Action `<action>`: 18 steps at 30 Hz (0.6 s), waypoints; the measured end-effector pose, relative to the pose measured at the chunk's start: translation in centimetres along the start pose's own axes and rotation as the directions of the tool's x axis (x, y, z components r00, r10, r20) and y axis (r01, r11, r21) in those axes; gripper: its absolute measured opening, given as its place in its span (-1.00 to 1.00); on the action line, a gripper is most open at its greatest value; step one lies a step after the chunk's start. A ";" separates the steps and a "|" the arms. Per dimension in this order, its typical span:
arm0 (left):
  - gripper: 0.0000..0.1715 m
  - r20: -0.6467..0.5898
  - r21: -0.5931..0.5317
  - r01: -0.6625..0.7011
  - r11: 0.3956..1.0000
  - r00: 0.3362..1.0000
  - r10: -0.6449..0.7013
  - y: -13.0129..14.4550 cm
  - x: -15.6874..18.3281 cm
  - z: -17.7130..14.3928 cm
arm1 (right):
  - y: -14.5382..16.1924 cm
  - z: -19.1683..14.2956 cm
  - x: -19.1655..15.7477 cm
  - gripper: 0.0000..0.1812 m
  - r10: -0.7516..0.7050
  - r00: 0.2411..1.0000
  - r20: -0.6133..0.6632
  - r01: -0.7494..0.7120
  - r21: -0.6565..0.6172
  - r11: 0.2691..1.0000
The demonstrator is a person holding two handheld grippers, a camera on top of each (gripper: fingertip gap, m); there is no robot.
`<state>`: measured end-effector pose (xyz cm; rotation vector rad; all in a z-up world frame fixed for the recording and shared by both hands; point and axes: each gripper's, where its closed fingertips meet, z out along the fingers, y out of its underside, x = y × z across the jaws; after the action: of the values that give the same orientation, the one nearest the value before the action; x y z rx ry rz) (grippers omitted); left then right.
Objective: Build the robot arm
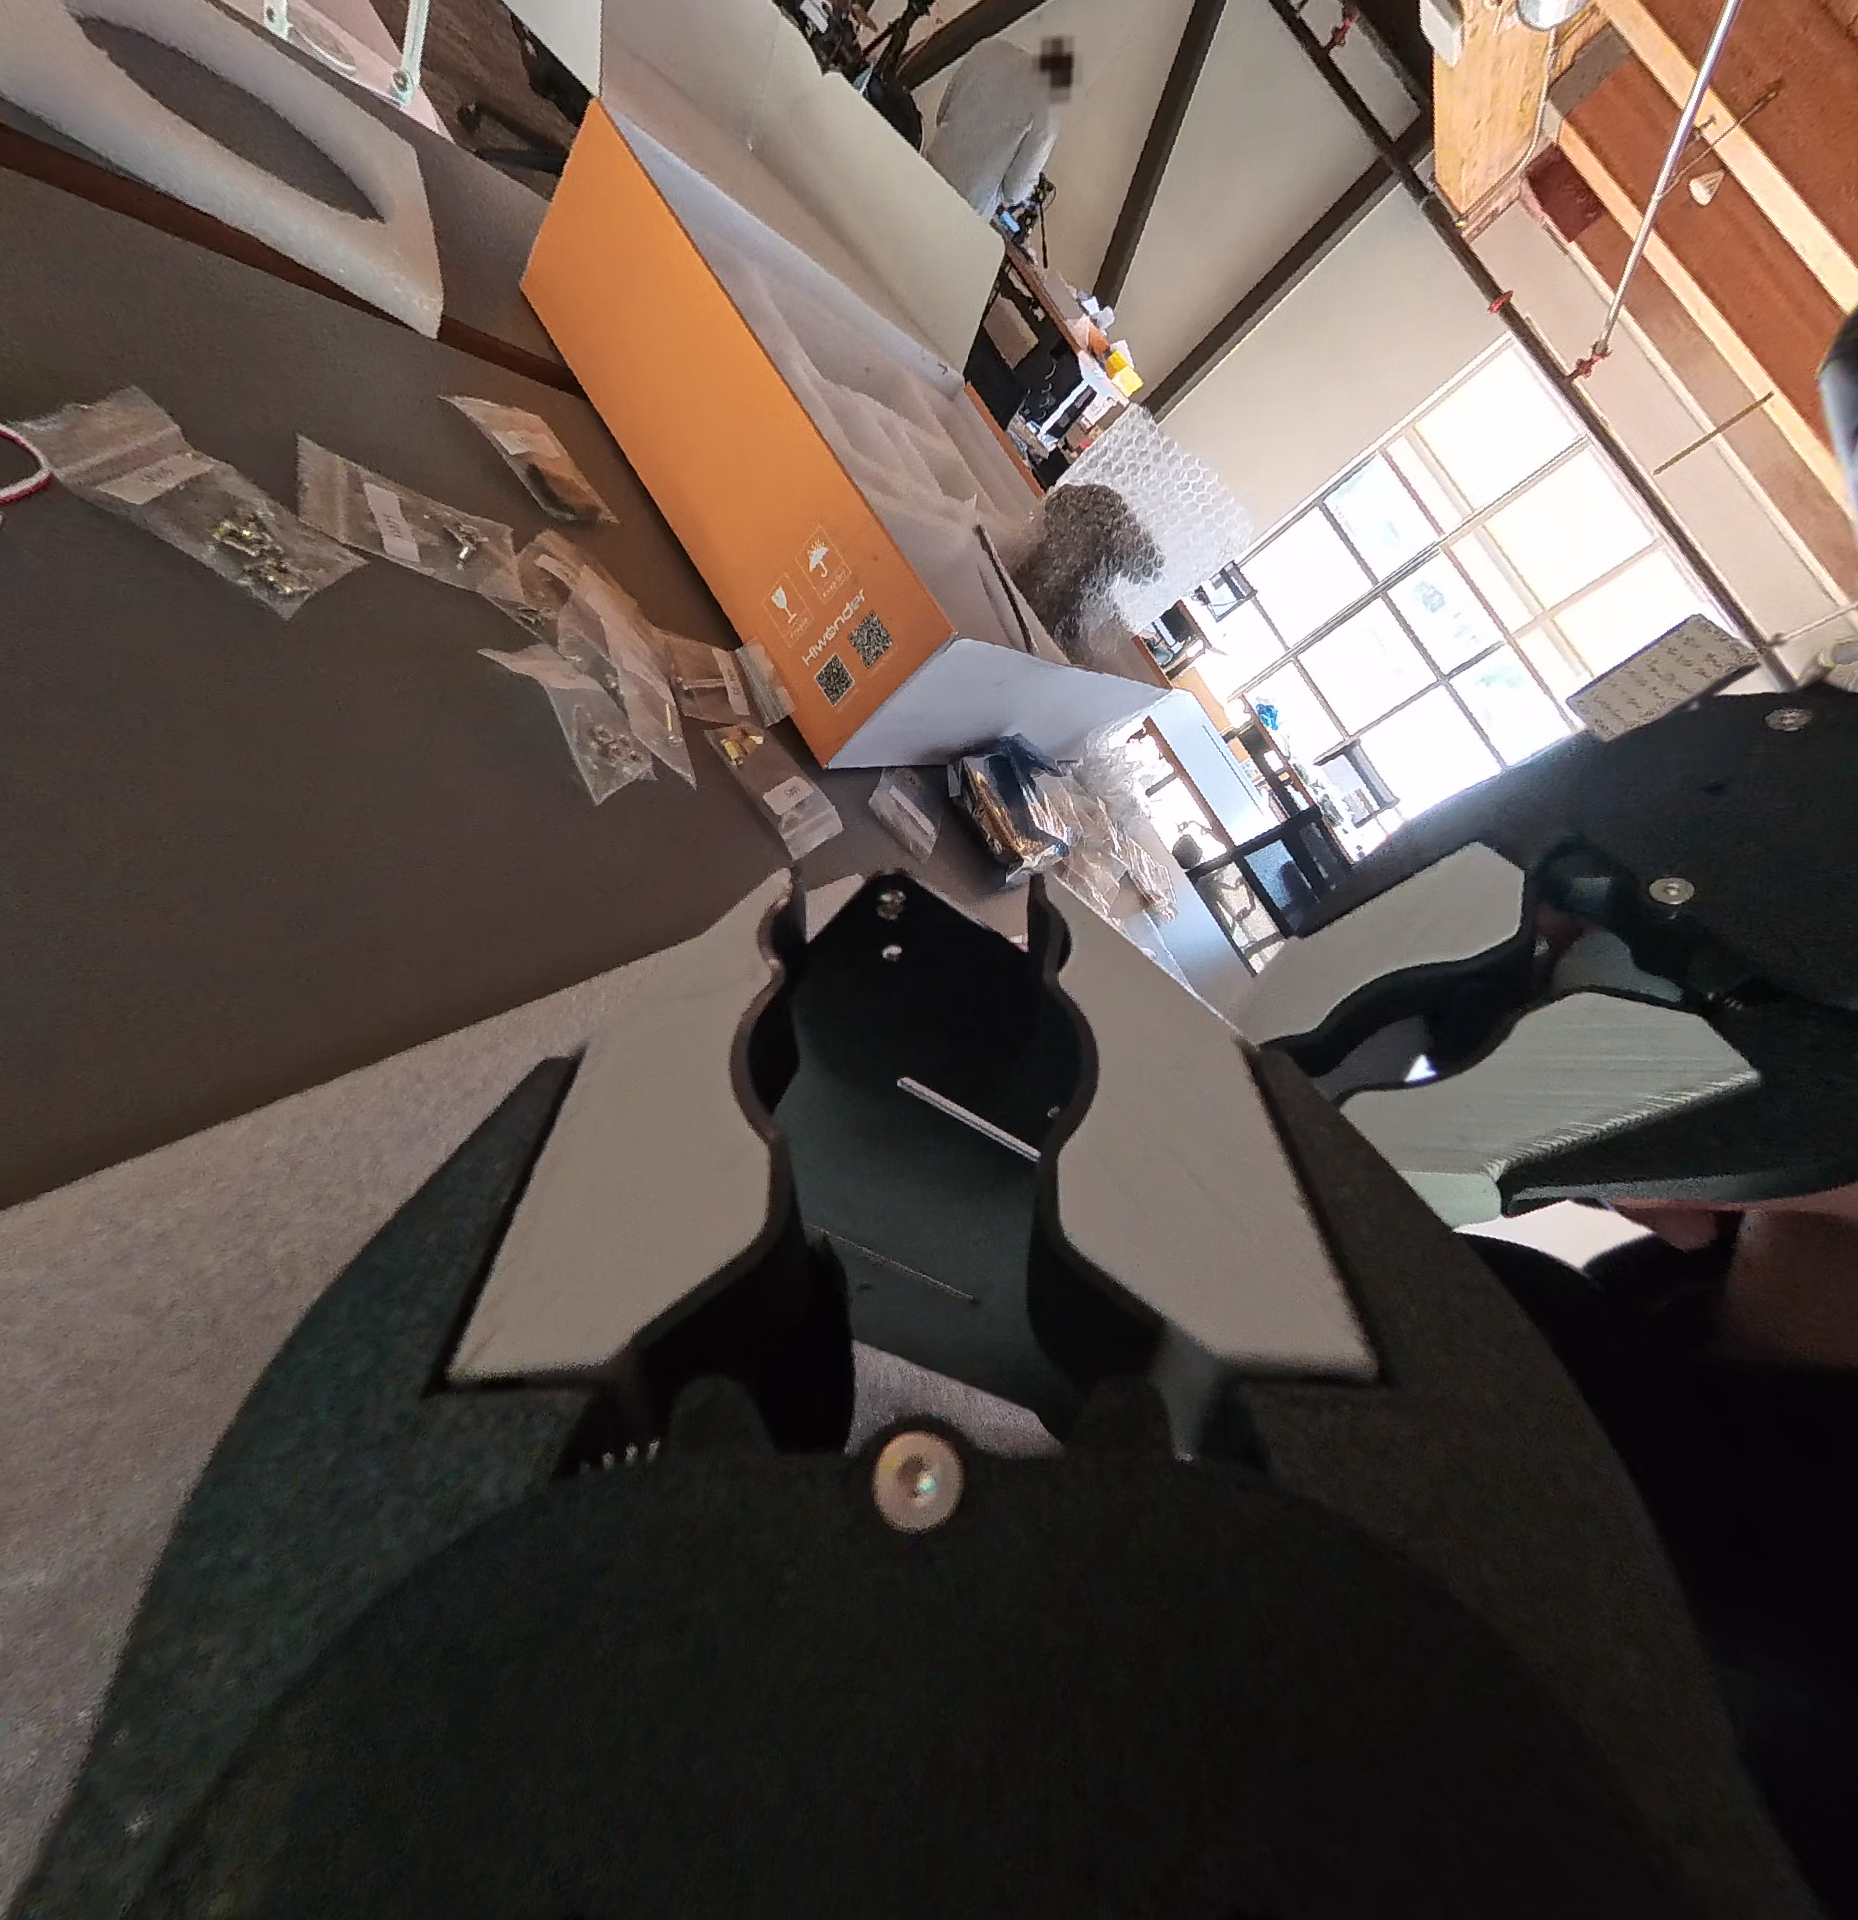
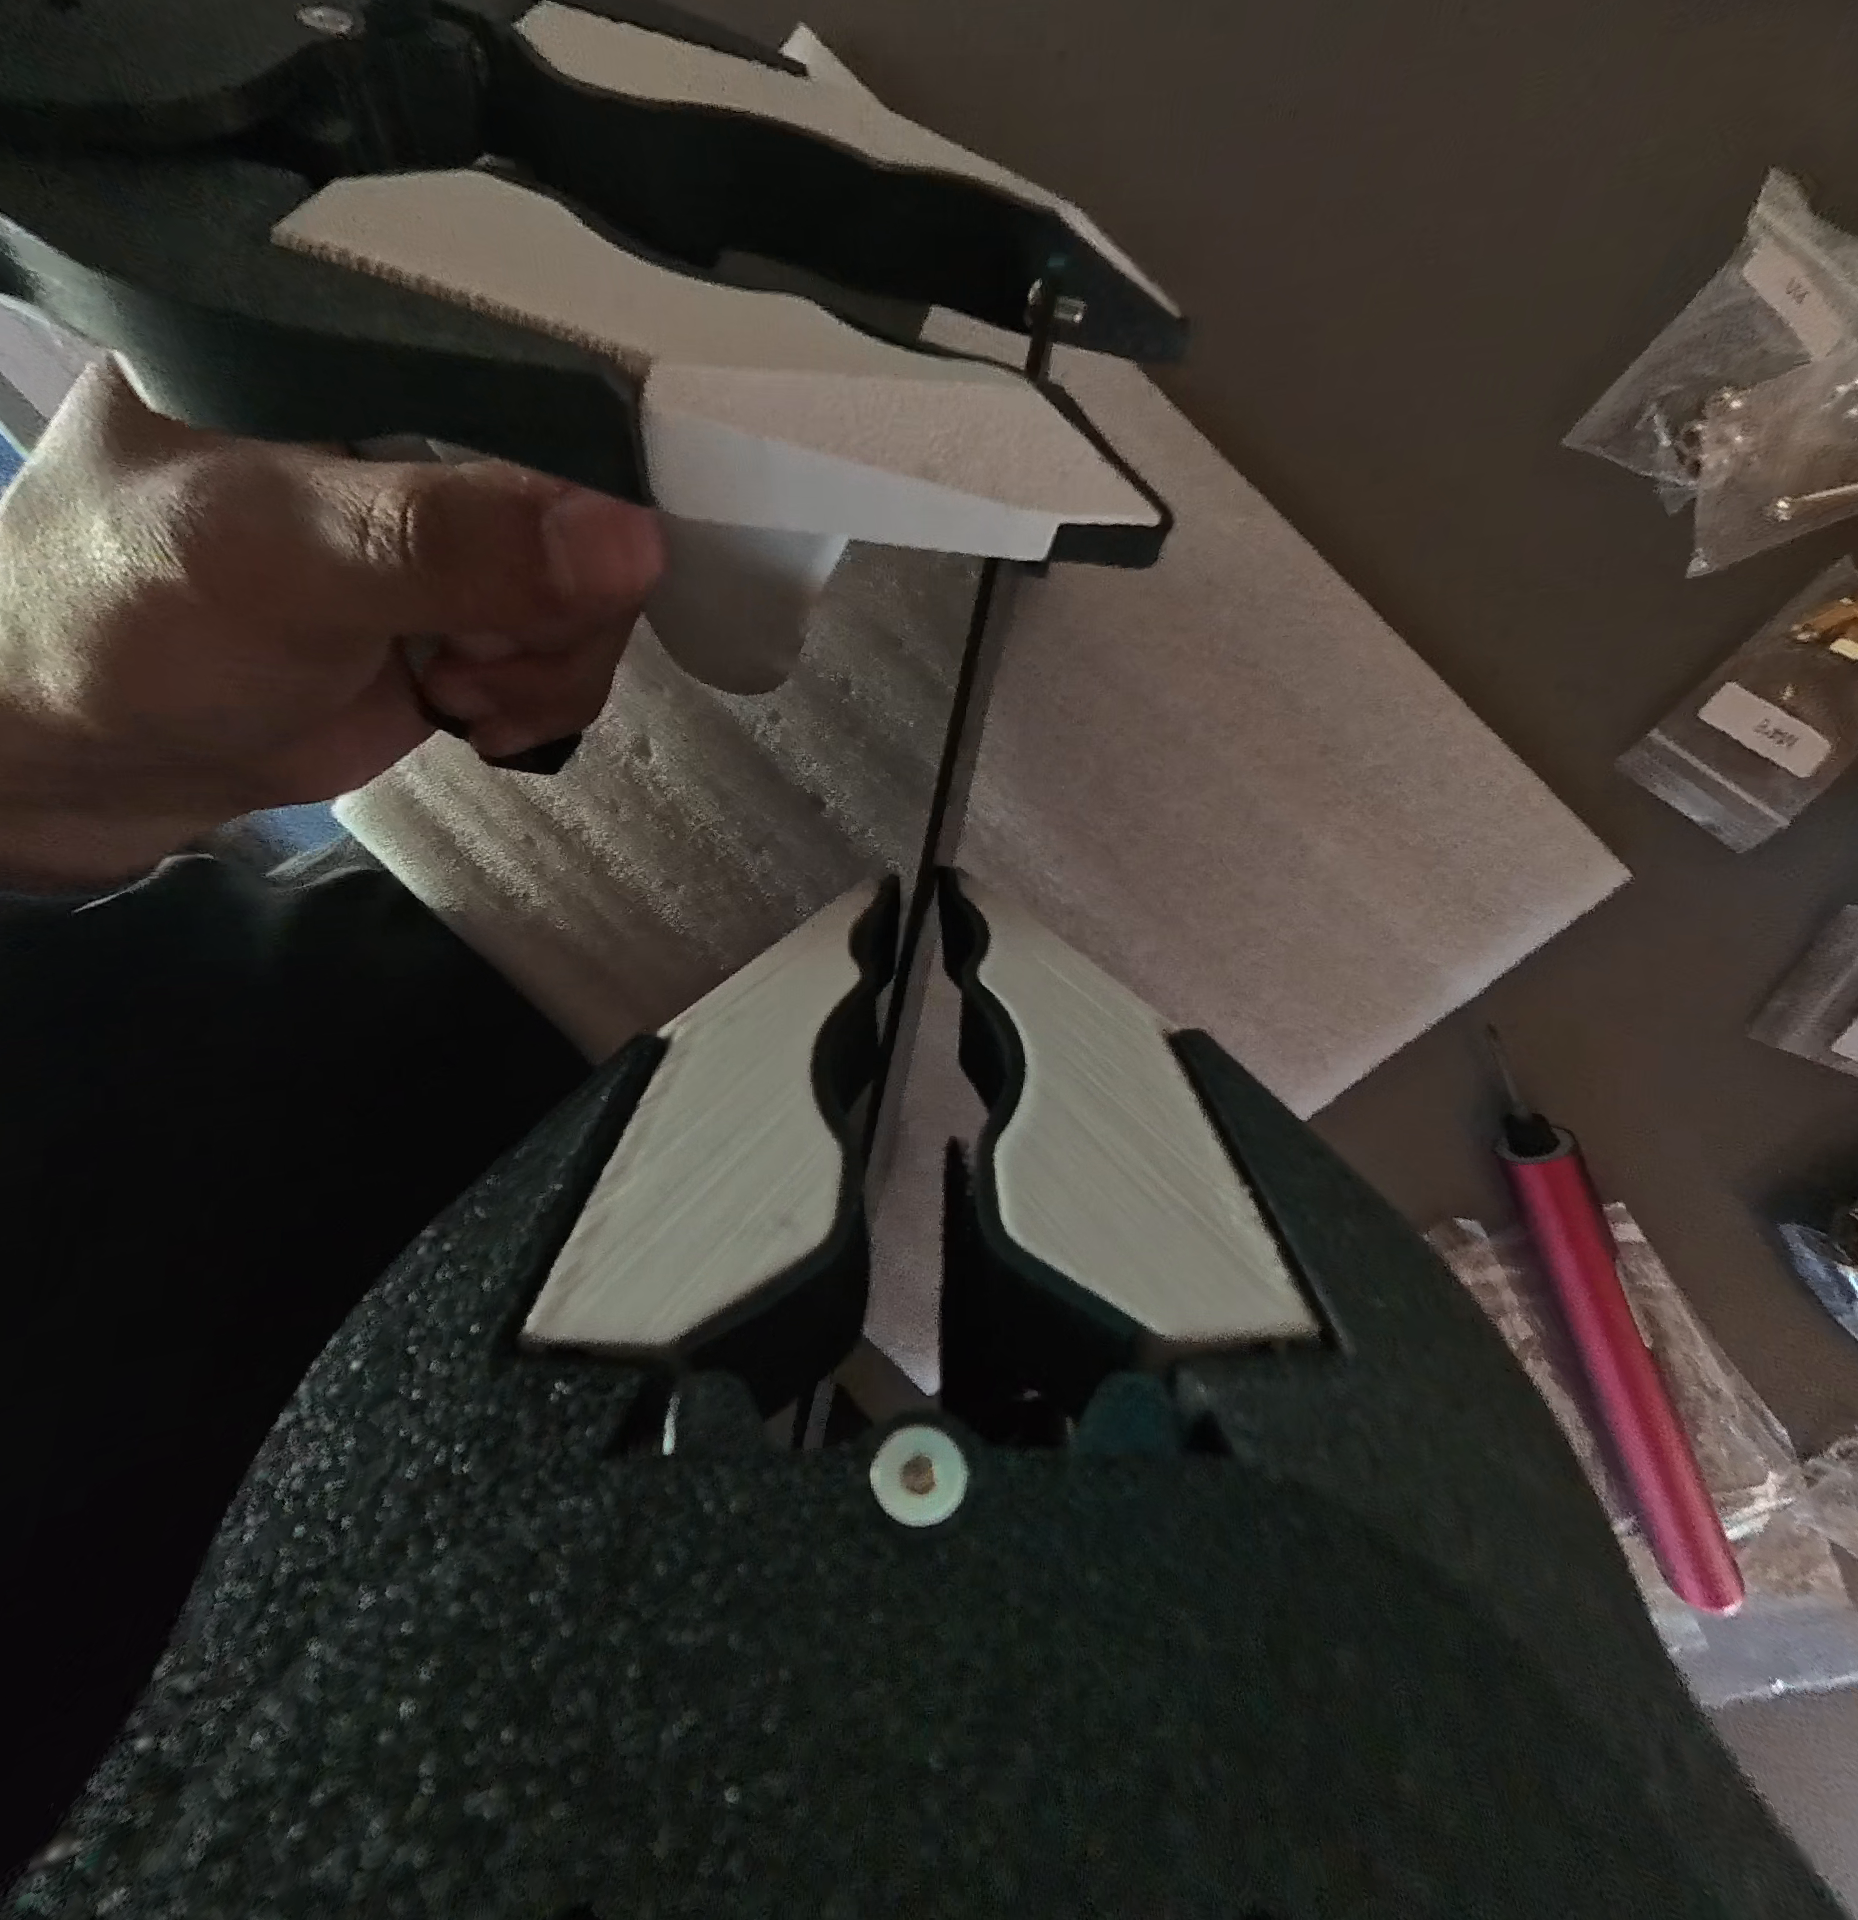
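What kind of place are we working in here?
Probably a workshop or maker space: screw bags and an orange box lie on the table, with cluttered benches and big windows behind.

L gripper (image 1: 914, 914): jaws apart w/ a wide gap, pressing on the edges of a thin black plate (image 1: 904, 1122) across its width, tips pointing fwd, whole unit rolled to one side. R gripper (image 2: 917, 883): jaws nearly together, pinching the same plate edge-on near the fingertips. The 2 grippers sit at roughly right angles, close together. A bare hand (image 2: 281, 613) wraps the L gripper's handle from below, thumb along its underside.
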<state>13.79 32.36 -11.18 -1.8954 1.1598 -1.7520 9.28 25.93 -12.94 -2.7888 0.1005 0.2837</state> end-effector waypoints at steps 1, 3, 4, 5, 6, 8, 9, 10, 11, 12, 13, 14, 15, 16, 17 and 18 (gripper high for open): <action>-0.52 -0.001 -0.002 0.002 1.000 1.000 -0.002 0.0 0.0 -0.1 | 0.0 0.1 -0.2 -0.90 -0.006 1.000 0.019 0.006 0.001 1.000; -0.52 -0.004 -0.001 0.004 1.000 1.000 -0.004 0.0 0.0 -0.5 | -0.1 0.4 -0.8 -0.83 -0.011 0.998 0.066 0.011 0.008 1.000; -0.53 -0.004 0.000 0.008 1.000 1.000 -0.008 0.1 0.0 -0.7 | -0.1 0.6 -1.1 -0.79 -0.006 0.995 0.097 0.005 0.012 1.000; -0.53 -0.003 0.001 0.010 1.000 1.000 -0.010 0.1 -0.1 -0.9 | -0.1 0.6 -1.4 -0.75 -0.002 0.991 0.132 0.000 0.015 1.000; -0.53 -0.001 0.002 0.008 1.000 1.000 -0.008 0.1 -0.1 -1.0 | -0.1 0.6 -1.7 -0.72 0.006 0.985 0.170 -0.010 0.019 1.000; -0.54 0.003 0.003 0.006 1.000 1.000 -0.006 0.1 -0.1 -1.4 | -0.2 0.3 -2.2 -0.65 0.020 0.970 0.243 -0.032 0.045 0.998; -0.54 0.006 0.004 0.003 1.000 1.000 -0.003 0.1 -0.1 -1.5 | -0.4 0.0 -2.3 -0.65 0.020 0.964 0.264 -0.040 0.070 0.997; -0.54 0.007 0.005 0.000 1.000 1.000 0.000 0.1 -0.1 -1.6 | -0.5 -0.3 -2.3 -0.64 0.012 0.959 0.282 -0.041 0.095 0.995; -0.54 0.006 0.005 -0.002 1.000 1.000 0.002 0.1 -0.2 -1.6 | -0.6 -0.8 -2.2 -0.63 -0.002 0.954 0.299 -0.039 0.130 0.991; -0.54 0.006 0.004 0.000 1.000 1.000 0.000 0.2 -0.2 -1.7 | -0.8 -1.4 -2.1 -0.64 -0.016 0.949 0.314 -0.041 0.176 0.983; -0.54 0.006 0.002 0.000 1.000 1.000 0.000 0.2 -0.2 -1.7 | -0.9 -2.3 -1.8 -0.64 -0.032 0.945 0.327 -0.046 0.229 0.972; -0.54 0.006 -0.001 -0.002 1.000 1.000 0.002 0.2 -0.2 -1.7 | -0.9 -3.6 -1.1 -0.64 -0.056 0.941 0.332 -0.045 0.288 0.956; -0.54 0.008 -0.005 -0.004 1.000 1.000 0.004 0.2 -0.2 -1.7 | -0.6 -5.1 0.0 -0.64 -0.074 0.944 0.322 -0.047 0.353 0.934; -0.54 0.010 -0.008 -0.006 1.000 1.000 0.006 0.2 -0.2 -1.8 | 0.0 -6.9 1.5 -0.64 -0.088 0.950 0.299 -0.046 0.411 0.910; -0.54 0.011 -0.011 -0.007 1.000 1.000 0.007 0.2 -0.2 -1.8 | 1.3 -8.4 3.3 -0.65 -0.095 0.961 0.258 -0.032 0.448 0.894; -0.54 0.010 -0.013 -0.005 1.000 1.000 0.006 0.2 -0.2 -1.9 | 3.0 -9.6 5.7 -0.64 -0.087 0.980 0.178 -0.005 0.463 0.886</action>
<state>11.96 32.89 -11.09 -1.9046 1.1746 -1.7340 16.35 19.70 -6.25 -2.2720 0.0524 0.4550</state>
